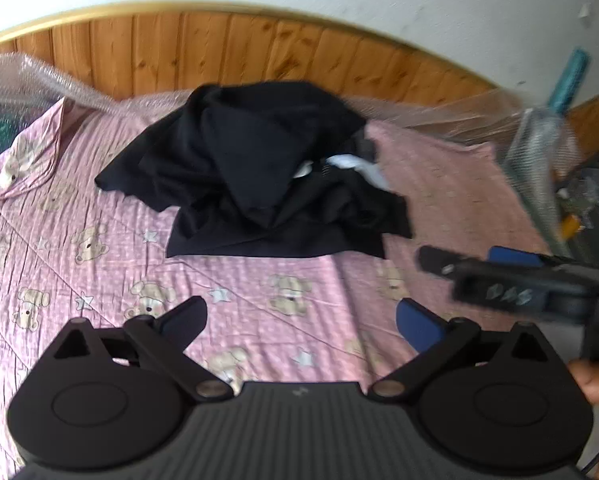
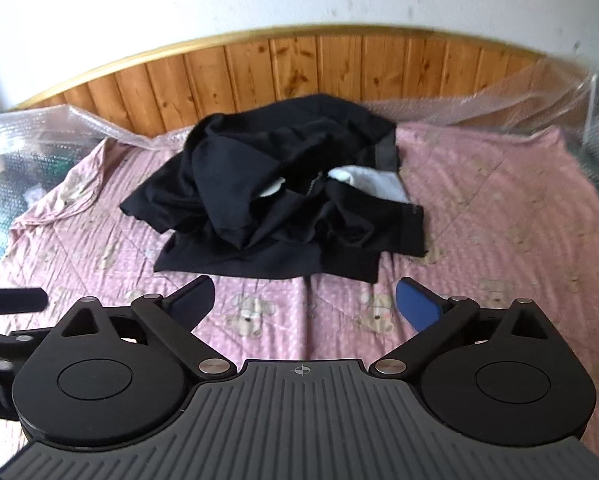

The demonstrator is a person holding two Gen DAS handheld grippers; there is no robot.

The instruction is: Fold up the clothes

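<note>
A crumpled black garment [image 1: 259,176] lies in a heap on the pink bear-print bedspread [image 1: 99,248], with a bit of white lining showing. It also shows in the right wrist view [image 2: 283,196]. My left gripper [image 1: 301,320] is open and empty, hovering above the bedspread in front of the garment. My right gripper [image 2: 305,304] is open and empty, also short of the garment's near edge. The right gripper shows in the left wrist view [image 1: 499,276] at the right. Part of the left gripper shows at the left edge of the right wrist view [image 2: 11,300].
A wooden headboard [image 1: 239,48] and white wall stand behind the bed. Bubble wrap [image 1: 15,88] lies along the bed's far and side edges. A plastic-wrapped item with a teal handle [image 1: 555,120] stands at the right. The bedspread's left corner [image 1: 23,156] is folded up.
</note>
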